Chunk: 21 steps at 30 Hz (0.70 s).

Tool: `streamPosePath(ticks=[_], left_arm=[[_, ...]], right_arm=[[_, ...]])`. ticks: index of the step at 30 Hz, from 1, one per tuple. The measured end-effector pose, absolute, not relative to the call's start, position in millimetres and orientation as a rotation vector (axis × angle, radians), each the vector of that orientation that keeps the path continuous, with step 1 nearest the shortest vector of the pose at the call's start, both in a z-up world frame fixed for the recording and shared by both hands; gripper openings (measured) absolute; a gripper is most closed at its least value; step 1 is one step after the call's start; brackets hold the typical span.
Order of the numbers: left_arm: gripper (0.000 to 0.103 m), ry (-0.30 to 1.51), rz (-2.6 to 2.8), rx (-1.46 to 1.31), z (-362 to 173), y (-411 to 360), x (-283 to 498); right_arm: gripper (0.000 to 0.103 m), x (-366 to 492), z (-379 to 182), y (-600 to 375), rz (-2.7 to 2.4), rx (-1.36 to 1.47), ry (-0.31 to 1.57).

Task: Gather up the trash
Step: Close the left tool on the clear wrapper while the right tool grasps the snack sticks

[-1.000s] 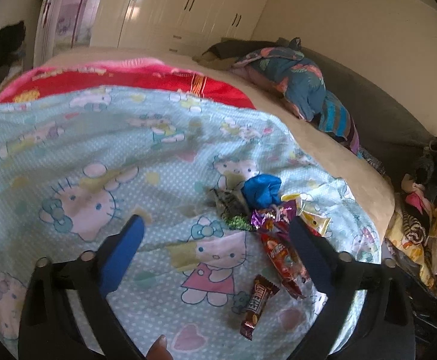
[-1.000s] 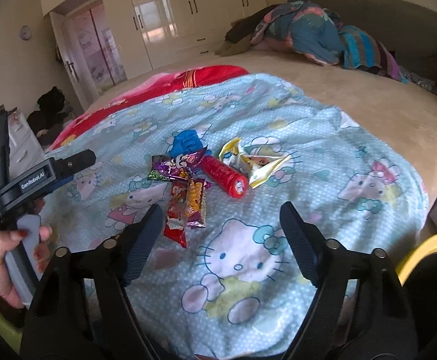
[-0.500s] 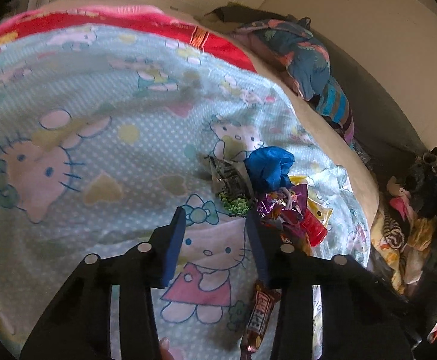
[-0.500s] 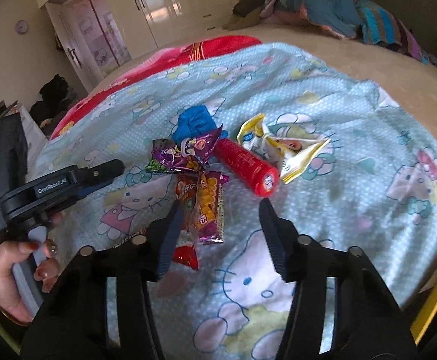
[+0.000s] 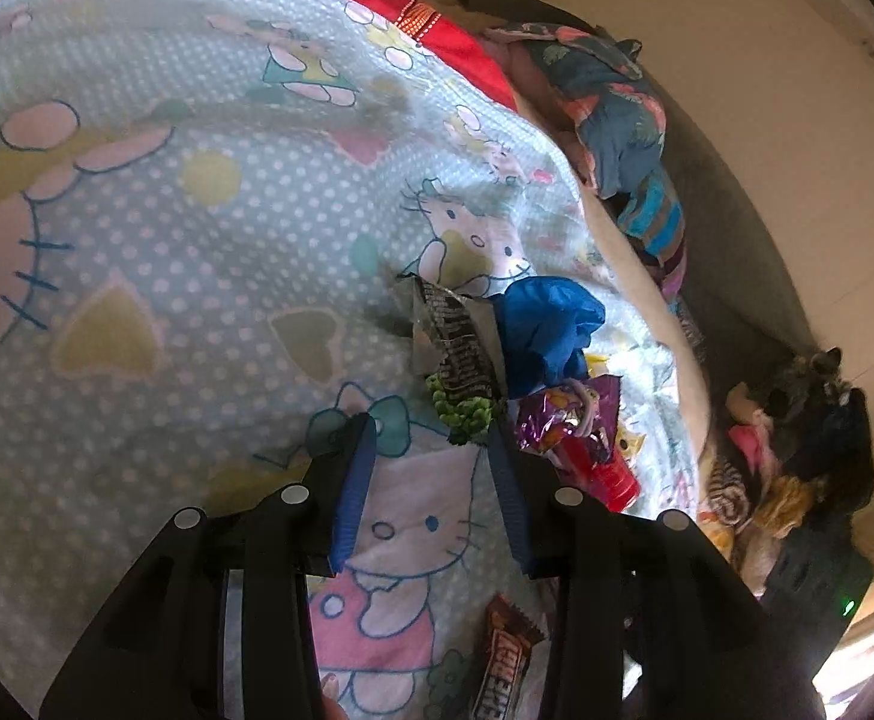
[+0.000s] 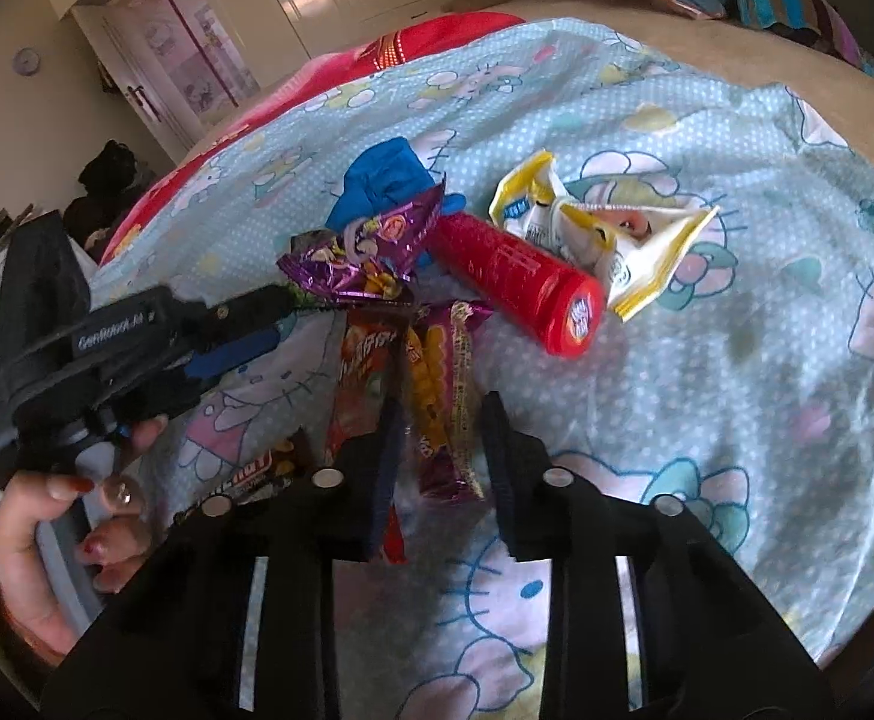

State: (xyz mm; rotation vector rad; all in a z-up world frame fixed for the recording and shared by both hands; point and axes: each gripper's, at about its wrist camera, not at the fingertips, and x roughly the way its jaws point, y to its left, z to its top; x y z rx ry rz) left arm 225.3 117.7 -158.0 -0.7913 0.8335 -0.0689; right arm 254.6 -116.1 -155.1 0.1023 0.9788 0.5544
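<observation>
Covering most of the bed, a pale blue cartoon-cat blanket (image 6: 706, 372) carries the trash in one loose heap near its edge, with a red blanket (image 6: 341, 69) behind it and crumpled clothes (image 5: 610, 114) further back. Biggest in the heap is a red tube (image 6: 514, 282) lying on its side, its cap end toward the right gripper, touching a torn yellow-and-white wrapper (image 6: 610, 234) on one side and a crumpled blue bag (image 6: 383, 180) on the other. A purple wrapper (image 6: 371, 252) lies against the blue bag, and two orange snack packets (image 6: 437, 384) lie side by side in front of it. The right gripper (image 6: 439, 420) is low over those packets, its fingers closing with the packets' near ends between them; whether the pads press yet, I cannot tell. The left gripper (image 5: 431, 438), held in a hand (image 6: 53, 534), has its fingers partly apart and empty, tips just short of a green clump (image 5: 460, 411) beside a dark foil wrapper (image 5: 454, 342). A brown candy bar (image 5: 505, 666) lies under it.
</observation>
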Motion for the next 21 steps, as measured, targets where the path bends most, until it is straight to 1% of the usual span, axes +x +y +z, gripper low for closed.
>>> streamPosePath(ticks=[5,6,7,8,13,21], left_arm=[[0.036,0.814,-0.094,-0.867,-164.3,119.9,231.7],[0.031,0.814,-0.096,-0.866,-164.5,118.9,233.3],[0.021,0.817,-0.100,-0.864,-165.1,117.3,234.5],[0.018,0.822,-0.105,-0.869,-166.6,115.9,235.1],[0.016,0.801,-0.116,-0.880,-168.1,115.8,227.4],[0.015,0.741,-0.076,-0.732,-135.1,116.3,190.6]], right_arm=[[0.015,243.6,-154.1,-125.4,0.545,0.127,0.962],[0.015,241.5,-153.1,-127.2,0.541,0.130,0.956],[0.015,238.7,-151.9,-129.2,0.535,0.131,0.949],[0.015,236.1,-150.5,-131.5,0.529,0.131,0.941],[0.014,226.5,-143.6,-142.8,0.509,0.132,0.910],[0.014,207.5,-134.5,-154.2,0.493,0.108,0.863]])
